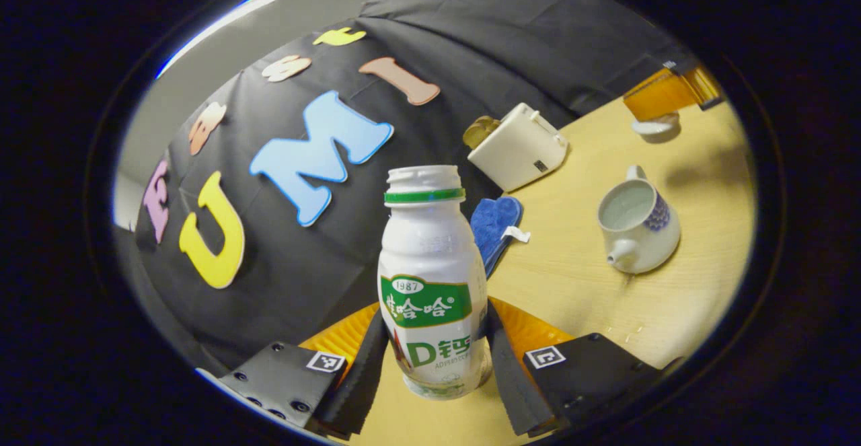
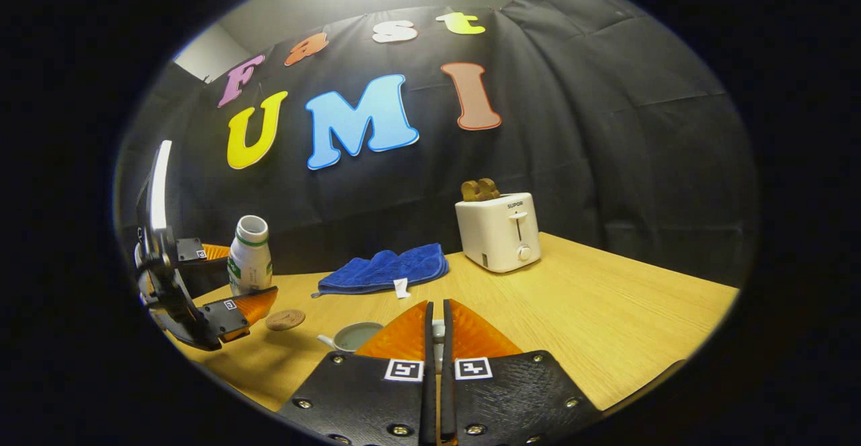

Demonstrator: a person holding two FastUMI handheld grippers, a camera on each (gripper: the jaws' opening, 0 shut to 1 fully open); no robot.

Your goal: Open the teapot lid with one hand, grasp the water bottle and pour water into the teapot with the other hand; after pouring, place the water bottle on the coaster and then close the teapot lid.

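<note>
The left gripper (image 1: 436, 316) has both fingers (image 1: 366, 365) pressed on the sides of the water bottle (image 1: 430, 278), so the bottle cannot slip. The bottle stands straight up in the grip with its open mouth on top, so nothing spills. In the right gripper view it is on the far left, just beside the little round coaster (image 2: 285, 319). I cannot tell if it is touching the table (image 2: 605, 311) or held just above it. The teapot (image 1: 639, 220) sits on the table to the right of the bottle. Its top is open, so water can go in. I cannot tell if there is water inside. The right gripper (image 2: 436, 305) has its fingers very close together, with a small pale thing pinched between them. I think this is the teapot lid (image 1: 656, 125), held up and away so it does not block the pot. This could be just before the pour, or just after it, with the bottle on its way to the coaster. A blue cloth (image 2: 383, 270) and a toaster (image 2: 499, 231) sit far back by the wall, out of the way.
</note>
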